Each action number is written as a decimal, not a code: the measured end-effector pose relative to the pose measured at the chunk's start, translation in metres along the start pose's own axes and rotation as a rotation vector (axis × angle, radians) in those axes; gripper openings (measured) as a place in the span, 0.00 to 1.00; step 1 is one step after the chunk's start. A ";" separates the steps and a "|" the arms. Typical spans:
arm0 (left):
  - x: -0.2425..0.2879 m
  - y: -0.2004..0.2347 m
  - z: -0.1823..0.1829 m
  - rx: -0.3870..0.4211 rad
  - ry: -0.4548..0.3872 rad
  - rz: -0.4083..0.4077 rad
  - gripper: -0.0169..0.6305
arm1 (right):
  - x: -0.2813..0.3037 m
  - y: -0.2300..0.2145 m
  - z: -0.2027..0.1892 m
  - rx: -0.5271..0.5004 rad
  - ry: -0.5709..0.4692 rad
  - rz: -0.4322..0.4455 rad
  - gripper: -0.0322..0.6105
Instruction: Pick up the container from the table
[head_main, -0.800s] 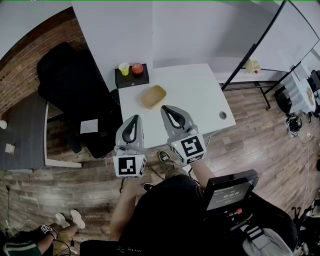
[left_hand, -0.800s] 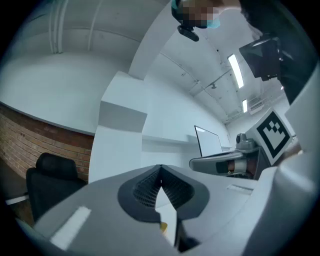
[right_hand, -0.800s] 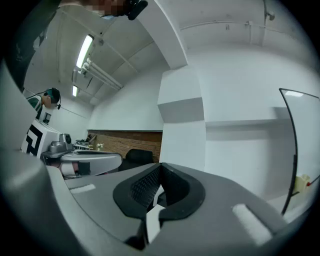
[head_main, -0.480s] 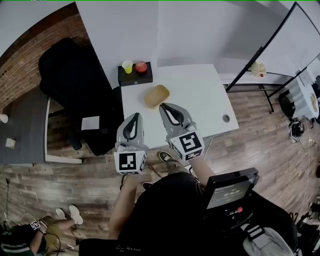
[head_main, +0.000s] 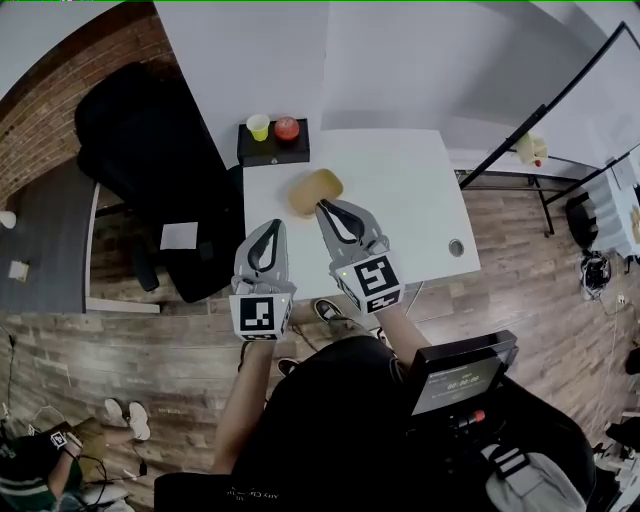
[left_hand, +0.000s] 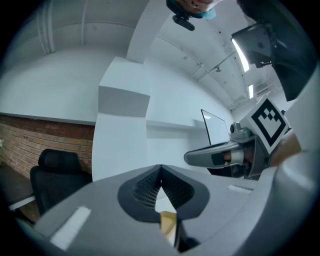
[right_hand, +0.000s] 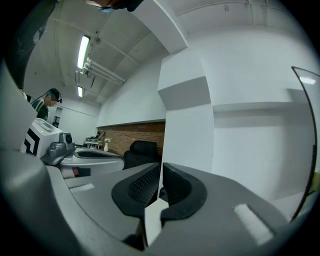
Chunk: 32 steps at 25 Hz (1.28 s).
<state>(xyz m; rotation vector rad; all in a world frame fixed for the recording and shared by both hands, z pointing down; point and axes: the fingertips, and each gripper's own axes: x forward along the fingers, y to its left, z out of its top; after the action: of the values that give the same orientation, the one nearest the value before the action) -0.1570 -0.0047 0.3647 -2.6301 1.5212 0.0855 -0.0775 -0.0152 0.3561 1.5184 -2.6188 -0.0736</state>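
Your right gripper (head_main: 322, 207) has its jaws almost together, with only a thin slit between them and nothing inside. Your left gripper (head_main: 275, 226) has its jaws pressed together at the tips and is also empty. You hold both about level and pointing forward over the near edge of the white table (head_main: 400, 190), which I judge to be an approach posture and not yet a grasp. The tan shallow container (head_main: 316, 190) lies on the table just in front of the right gripper's tips. From the head view I cannot tell if they touch its rim. The right one looks like the natural choice because it is nearer, while the left one stands beside and further from it. The container sits apart from the black box (head_main: 273, 152) with the yellow cup (head_main: 258, 126) and the red fruit (head_main: 287, 127), so its near side is free. With so narrow a slit you probably cannot take the wall, so I think you must spread the jaws first.
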 end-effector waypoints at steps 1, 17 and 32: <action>0.003 0.000 -0.004 -0.001 0.008 0.002 0.03 | 0.002 -0.003 -0.003 0.001 0.008 0.003 0.11; 0.063 -0.007 -0.036 -0.017 0.081 0.024 0.03 | 0.037 -0.056 -0.042 0.059 0.094 0.045 0.11; 0.097 0.009 -0.087 -0.051 0.189 0.087 0.03 | 0.069 -0.093 -0.086 0.083 0.159 0.081 0.12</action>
<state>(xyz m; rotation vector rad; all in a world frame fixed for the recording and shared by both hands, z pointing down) -0.1167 -0.1029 0.4407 -2.6771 1.7131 -0.1238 -0.0205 -0.1205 0.4374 1.3781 -2.5820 0.1577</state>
